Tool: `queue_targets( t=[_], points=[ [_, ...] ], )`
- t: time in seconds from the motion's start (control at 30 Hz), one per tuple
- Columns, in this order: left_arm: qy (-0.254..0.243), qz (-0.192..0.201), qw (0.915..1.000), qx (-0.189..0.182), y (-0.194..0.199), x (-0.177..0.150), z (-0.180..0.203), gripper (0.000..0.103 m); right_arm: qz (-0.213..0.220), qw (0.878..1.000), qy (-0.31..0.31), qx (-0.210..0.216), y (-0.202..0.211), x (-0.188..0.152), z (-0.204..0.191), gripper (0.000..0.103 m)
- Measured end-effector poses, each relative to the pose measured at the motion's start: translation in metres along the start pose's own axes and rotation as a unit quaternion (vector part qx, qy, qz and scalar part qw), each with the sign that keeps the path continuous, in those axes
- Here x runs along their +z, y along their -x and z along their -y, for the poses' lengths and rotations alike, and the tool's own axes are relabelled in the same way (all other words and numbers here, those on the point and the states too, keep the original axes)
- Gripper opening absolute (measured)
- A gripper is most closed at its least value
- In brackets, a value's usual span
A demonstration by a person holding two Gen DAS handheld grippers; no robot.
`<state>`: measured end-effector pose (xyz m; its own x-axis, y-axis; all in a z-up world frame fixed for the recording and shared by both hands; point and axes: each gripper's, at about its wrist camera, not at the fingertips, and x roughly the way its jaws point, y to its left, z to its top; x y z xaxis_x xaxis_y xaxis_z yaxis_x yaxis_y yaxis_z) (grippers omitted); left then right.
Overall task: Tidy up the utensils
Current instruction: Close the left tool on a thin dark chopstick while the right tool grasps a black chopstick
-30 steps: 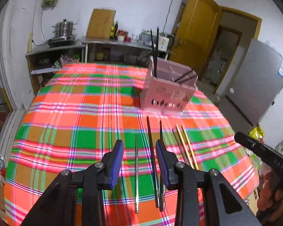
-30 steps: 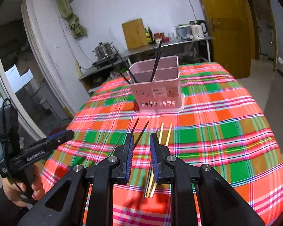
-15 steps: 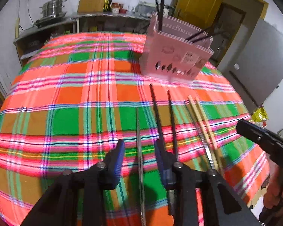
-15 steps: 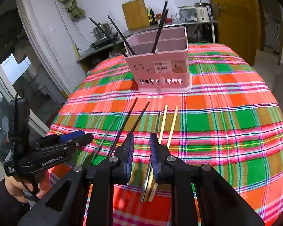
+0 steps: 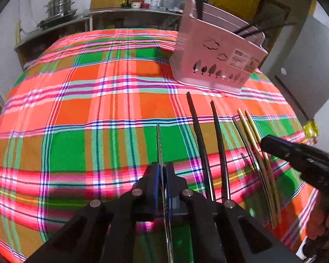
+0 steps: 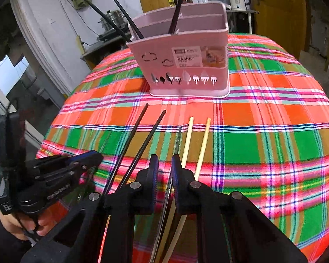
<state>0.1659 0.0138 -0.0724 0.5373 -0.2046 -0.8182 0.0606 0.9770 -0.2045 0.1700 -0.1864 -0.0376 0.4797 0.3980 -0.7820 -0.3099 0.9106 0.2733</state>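
Both claws have dropped from a hover above the row of loose chopsticks down onto the plaid cloth of the table, and each now straddles a stick of its own.

The left claw a moment ago stood spread over the thin silver metal chopstick; it is now pressed together on it, the blue pads squeezing its sides while the stick lies flat, pointing away toward the far edge of the table. That reads as a completed pinch, ready for lifting.

The right claw has come lower too, and its jaws are closing around a second silver metal chopstick, which runs up between them. A narrow gap shows on either side, so I judge this grip not yet made.

Untouched on the cloth lie the pair of black chopsticks between the two claws and the pair of pale bamboo chopsticks just beside the right claw.

The pink plastic utensil basket stands upright toward the far edge, already holding several black chopsticks. The metal pair seems next to go in, once the right claw has bitten.
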Motion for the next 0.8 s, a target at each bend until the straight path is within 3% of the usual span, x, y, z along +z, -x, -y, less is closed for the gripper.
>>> queue_targets(
  t=[0.1, 0.47, 0.8],
  points=[
    [0.012, 0.003, 0.9999, 0.010, 0.003, -0.001, -0.006, 0.006, -0.009, 1.000, 0.001, -0.005, -0.009, 0.001, 0.001, 0.013],
    [0.034, -0.025, 0.9989, -0.020, -0.005, 0.014, -0.018, 0.006, -0.036, 0.999, -0.006, -0.024, -0.033, 0.012, 0.004, 0.013],
    [0.001, -0.032, 0.9995, -0.008, -0.017, 0.028, -0.007, 0.006, -0.043, 0.998, 0.005, -0.038, -0.044, 0.020, -0.003, 0.012]
  ],
)
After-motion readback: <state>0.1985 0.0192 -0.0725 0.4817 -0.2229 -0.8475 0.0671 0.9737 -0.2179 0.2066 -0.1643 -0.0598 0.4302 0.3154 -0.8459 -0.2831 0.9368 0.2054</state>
